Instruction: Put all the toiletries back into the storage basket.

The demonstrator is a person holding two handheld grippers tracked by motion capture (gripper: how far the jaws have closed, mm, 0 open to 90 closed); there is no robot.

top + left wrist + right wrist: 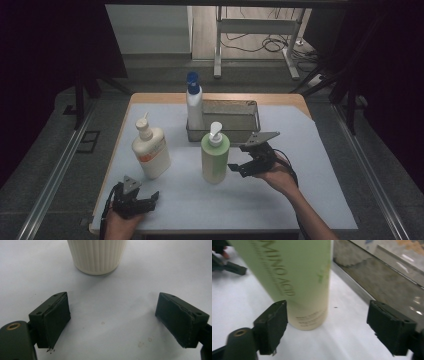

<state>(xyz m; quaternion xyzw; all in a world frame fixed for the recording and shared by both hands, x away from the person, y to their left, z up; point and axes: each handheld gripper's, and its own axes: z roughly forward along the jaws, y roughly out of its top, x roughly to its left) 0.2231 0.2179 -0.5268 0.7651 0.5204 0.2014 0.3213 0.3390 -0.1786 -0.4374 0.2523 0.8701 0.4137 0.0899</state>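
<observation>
Right tongs gape wide beside green pump bottle, metal tray behind; left tongs wide, low on desk.

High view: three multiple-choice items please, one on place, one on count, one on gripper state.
1. Where does the blue-capped bottle stand?
A. at the metal tray's left end
B. at the table's near edge
C. beside the left hand-held gripper

2. How many bottles have pump tops?
A. one
B. two
C. four

3. The right hand-held gripper is:
A. shut on the green bottle
B. open beside it
C. inside the tray

Key: 1 A, it rises at the tray's left end. 2 B, the cream bottle and the green bottle. 3 B, jaws apart, touching nothing.
</observation>
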